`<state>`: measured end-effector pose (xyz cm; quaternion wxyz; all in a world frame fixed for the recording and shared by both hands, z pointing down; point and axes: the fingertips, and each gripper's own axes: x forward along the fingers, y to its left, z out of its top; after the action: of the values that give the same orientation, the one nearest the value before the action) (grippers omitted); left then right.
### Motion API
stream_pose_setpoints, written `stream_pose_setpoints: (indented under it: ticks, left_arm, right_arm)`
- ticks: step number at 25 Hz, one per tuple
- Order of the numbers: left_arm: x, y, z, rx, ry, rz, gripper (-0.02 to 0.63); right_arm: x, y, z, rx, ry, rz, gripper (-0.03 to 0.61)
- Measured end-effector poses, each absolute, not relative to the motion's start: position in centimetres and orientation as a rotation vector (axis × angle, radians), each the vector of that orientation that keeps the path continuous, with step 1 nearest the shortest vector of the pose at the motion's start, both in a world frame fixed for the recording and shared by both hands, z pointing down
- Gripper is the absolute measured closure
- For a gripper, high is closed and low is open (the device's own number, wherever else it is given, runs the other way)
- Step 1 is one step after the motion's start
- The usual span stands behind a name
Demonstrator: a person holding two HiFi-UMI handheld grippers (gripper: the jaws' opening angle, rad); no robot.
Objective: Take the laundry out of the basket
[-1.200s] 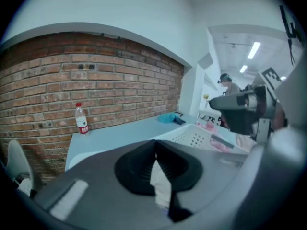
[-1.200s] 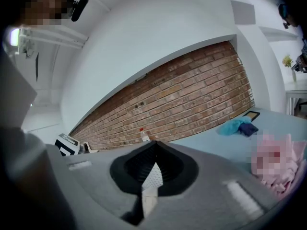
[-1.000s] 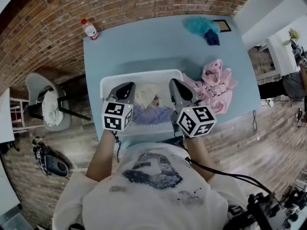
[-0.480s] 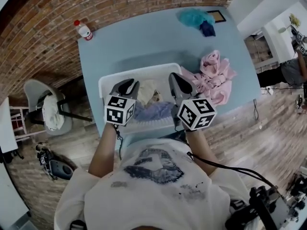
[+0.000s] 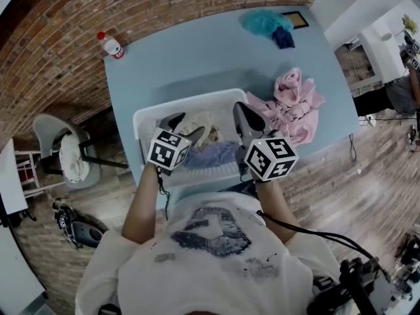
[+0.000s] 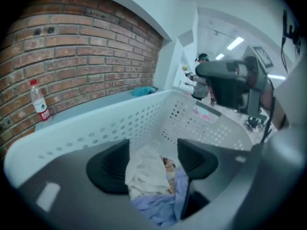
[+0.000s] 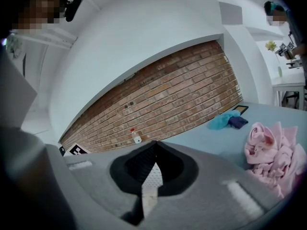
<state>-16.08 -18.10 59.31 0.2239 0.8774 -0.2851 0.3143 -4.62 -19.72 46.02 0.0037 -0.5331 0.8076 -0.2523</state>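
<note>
- Far left of the blue table (image 5: 197,58) we saw a clear bottle (image 5: 110,44) with a red cap, standing upright and well apart from everything else.
- The left gripper (image 6: 152,152) was inside the white perforated basket (image 6: 96,123), near its left end. Its jaws were opening, roughly half spread.
- A cream cloth (image 6: 144,171) sat bunched in the gap between those jaws. The pads weren't pressing on it, so we called it released, nothing held.
- A lavender cloth (image 6: 156,207) lay just beside the cream one, toward the near side. Both pieces of laundry were in the basket.
- The right gripper (image 7: 154,145) was at the basket's right wall, with its jaws clenched and their tips meeting.
- A thin strip of the perforated wall filled the slit between its pads, so we read it as clamped on the basket.
- Right of the basket, a pink garment pile (image 5: 292,107) lay on the table, touching the basket's right side.
- At the far right corner a teal cloth (image 5: 262,23) touched a dark blue cloth (image 5: 283,39).
</note>
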Motion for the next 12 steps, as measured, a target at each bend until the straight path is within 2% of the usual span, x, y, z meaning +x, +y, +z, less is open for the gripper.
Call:
stream_pose_setpoints:
  ticks: [6, 12]
  left_arm:
    - [-14.8, -17.4, 62.1, 2.415, -0.637, 0.962, 0.201]
    - [-14.3, -15.7, 65.4, 2.360, -0.446, 1.066, 0.110]
  right_arm:
    - [-4.6, -20.0, 46.3, -1.670, 2.520, -0.805, 0.581]
    - [-4.5, -20.3, 46.8, -1.672, 2.509, -0.824, 0.581]
